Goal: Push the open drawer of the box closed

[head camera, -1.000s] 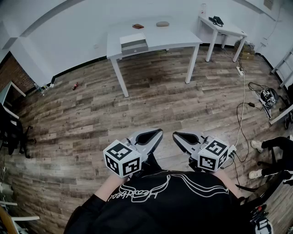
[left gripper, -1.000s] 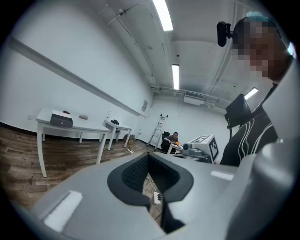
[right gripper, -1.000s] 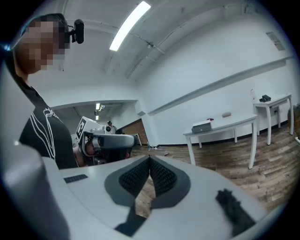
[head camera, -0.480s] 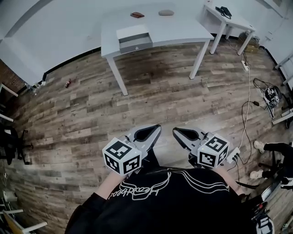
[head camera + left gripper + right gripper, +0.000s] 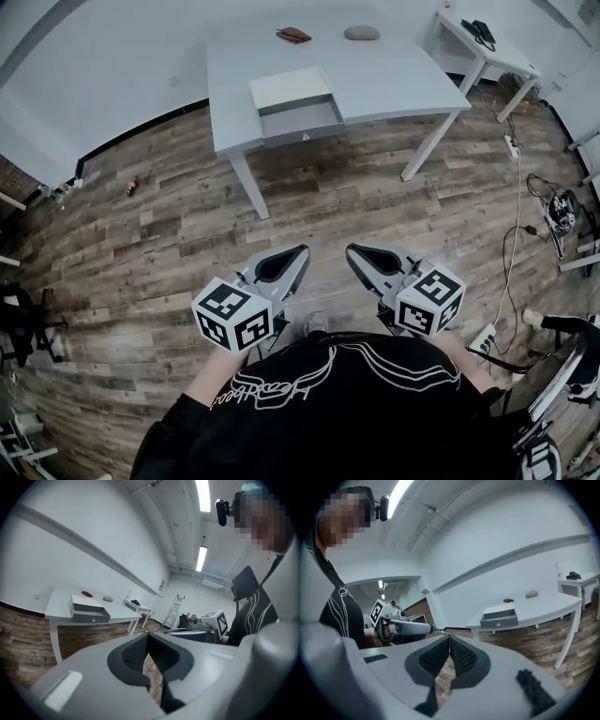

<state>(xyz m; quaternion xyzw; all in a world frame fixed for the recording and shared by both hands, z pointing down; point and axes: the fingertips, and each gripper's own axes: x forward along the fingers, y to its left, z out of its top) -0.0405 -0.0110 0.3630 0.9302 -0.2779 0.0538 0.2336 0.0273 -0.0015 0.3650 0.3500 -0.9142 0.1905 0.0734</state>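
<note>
White box [image 5: 289,89] at table's [image 5: 398,75] front edge with drawer [image 5: 302,120] open, well apart from left gripper [image 5: 300,253] and right gripper [image 5: 352,251], both pinched together, empty.

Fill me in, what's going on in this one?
A person stands on the wood floor, well short of the white table, holding the left gripper and right gripper near the body, both shut and empty. The box on the table has its drawer pulled open; neither gripper touches it, so the push has not begun.
</note>
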